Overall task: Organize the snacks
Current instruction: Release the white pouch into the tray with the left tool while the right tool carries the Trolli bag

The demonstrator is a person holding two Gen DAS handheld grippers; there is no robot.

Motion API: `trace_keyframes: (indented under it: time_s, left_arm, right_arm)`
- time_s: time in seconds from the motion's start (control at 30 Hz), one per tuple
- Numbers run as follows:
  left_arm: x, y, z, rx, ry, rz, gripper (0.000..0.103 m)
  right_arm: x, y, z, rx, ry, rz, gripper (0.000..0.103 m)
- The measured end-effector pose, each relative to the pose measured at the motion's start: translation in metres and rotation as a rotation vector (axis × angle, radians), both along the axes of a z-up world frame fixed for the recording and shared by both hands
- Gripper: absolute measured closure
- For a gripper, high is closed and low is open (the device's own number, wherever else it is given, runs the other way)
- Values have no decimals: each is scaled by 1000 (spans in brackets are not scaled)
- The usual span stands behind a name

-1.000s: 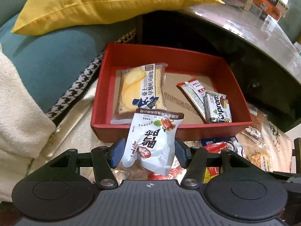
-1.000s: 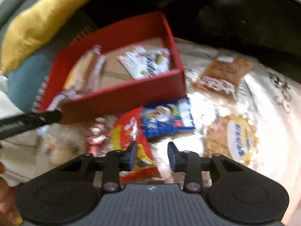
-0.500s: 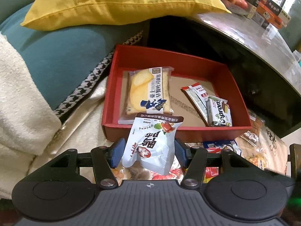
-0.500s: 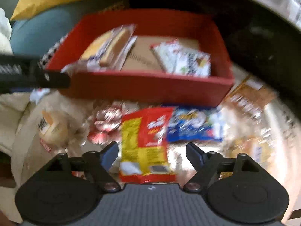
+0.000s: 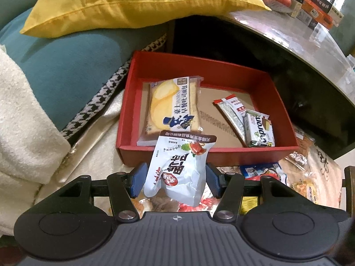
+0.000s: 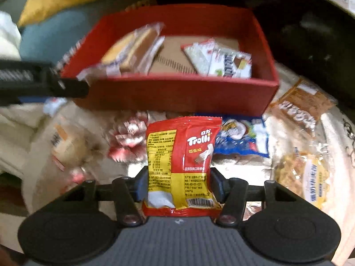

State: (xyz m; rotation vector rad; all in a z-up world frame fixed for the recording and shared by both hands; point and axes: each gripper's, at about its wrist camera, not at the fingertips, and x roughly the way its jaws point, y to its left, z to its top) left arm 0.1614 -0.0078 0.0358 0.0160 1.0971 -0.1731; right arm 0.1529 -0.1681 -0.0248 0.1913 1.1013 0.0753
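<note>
Since a second ago the right gripper has slid over from beside the red and yellow Trolli bag to sit right around it, and its jaws, which opened wide, have just been closing in on the bag. Now both blue pads touch the bag's sides and the bag stands up between them. The left gripper has stayed almost where it was, though the red box now looks a bit farther away. It is about half open and pinches a puffy white snack bag that sticks up in front of the box's near wall.

Inside the box a big yellow cake pack lies on the left. Two small wafer packs lie on the right, one partly on top of the other.

More snacks lie on the shiny cloth in front of the box: a blue packet just beside the Trolli bag and a brown cracker pack off to the right. A yellow pillow rests behind the box.
</note>
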Motion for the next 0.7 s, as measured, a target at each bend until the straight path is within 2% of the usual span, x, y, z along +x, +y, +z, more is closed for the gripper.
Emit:
trace_keyframes:
  time_s: [0.13, 0.33, 0.5, 0.63, 0.7]
  left_arm:
    - [1, -4, 6, -13, -13, -5, 39]
    - [17, -15, 19, -41, -41, 13, 40]
    - [32, -29, 24, -44, -67, 18, 40]
    - [48, -43, 11, -24, -40, 17, 40]
    - [53, -47, 4, -7, -19, 16, 44]
  right_arm:
    - [-6, -23, 30, 90, -81, -51, 51]
    - [15, -43, 63, 115, -185, -115, 51]
    - [43, -50, 72, 95, -212, -119, 51]
    - [70, -54, 66, 84, -199, -120, 51]
    - [81, -54, 59, 81, -186, -112, 51]
